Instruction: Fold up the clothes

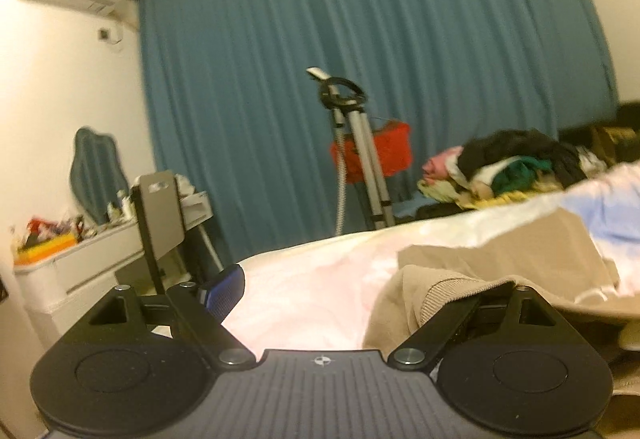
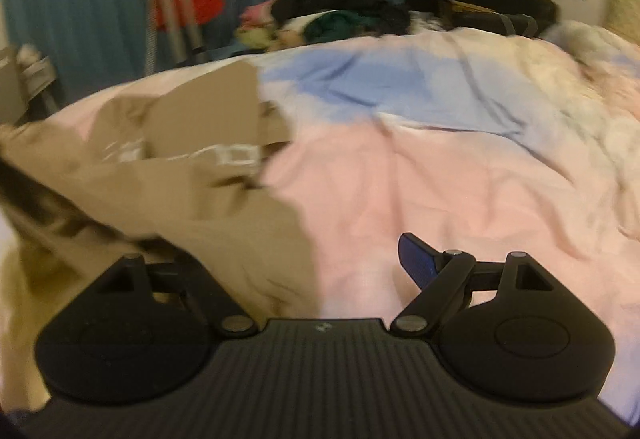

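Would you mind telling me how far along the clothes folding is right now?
Nothing looks folded yet. In hand: the tan garment lies rumpled on the pink-and-blue duvet, with both tools open, the left tool and right tool at its edge. Left: folding it, then the mixed clothes pile behind.

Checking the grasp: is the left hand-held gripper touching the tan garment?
Touching. The left wrist view shows the tan garment draped over the left hand-held gripper's right finger.

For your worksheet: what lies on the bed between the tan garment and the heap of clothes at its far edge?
Only bare bedcover, blue there, separates the tan garment from the heap of clothes; the right wrist view shows it.
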A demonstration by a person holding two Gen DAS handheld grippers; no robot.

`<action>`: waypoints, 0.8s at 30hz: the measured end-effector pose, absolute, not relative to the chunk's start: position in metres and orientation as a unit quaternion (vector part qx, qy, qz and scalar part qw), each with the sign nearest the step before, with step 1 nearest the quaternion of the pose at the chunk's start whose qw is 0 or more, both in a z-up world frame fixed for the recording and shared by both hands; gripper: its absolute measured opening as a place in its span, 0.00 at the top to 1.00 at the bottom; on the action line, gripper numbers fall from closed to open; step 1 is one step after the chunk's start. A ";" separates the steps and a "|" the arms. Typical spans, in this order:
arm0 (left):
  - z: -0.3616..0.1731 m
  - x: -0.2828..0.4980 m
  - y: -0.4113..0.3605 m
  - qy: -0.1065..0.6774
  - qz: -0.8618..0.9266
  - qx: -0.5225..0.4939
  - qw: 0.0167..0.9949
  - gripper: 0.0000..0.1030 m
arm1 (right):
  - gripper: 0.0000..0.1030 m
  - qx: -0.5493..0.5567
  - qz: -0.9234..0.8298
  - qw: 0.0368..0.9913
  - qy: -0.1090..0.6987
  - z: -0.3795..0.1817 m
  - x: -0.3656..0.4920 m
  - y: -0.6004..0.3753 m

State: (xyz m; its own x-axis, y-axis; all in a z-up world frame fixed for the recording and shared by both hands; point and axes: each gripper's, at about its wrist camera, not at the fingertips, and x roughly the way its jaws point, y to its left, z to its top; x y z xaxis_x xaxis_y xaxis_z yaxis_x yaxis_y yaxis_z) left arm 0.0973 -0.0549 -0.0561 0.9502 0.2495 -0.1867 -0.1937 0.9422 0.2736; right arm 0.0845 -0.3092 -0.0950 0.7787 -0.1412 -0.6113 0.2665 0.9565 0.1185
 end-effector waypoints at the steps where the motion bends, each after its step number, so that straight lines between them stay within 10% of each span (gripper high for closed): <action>1: -0.054 0.095 -0.052 0.105 0.114 0.119 0.981 0.13 | 0.20 0.116 -0.111 0.937 0.310 -0.093 0.081 -0.316; 12: 0.009 0.027 -0.021 0.035 0.154 0.017 0.987 0.11 | 0.20 0.125 -0.102 0.955 0.250 -0.046 0.053 -0.312; 24: 0.227 -0.046 0.039 -0.097 0.147 -0.069 0.982 0.09 | 0.20 0.031 -0.062 0.998 0.004 0.233 -0.001 -0.279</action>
State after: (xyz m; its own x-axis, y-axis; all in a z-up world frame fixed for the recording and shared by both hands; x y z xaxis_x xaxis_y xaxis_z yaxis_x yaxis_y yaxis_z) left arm -0.0458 0.0388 0.2273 0.9378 0.3024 0.1704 -0.2754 0.9471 -0.1650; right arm -0.0013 -0.2787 0.2327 0.9922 -0.1242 -0.0118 0.1247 0.9902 0.0622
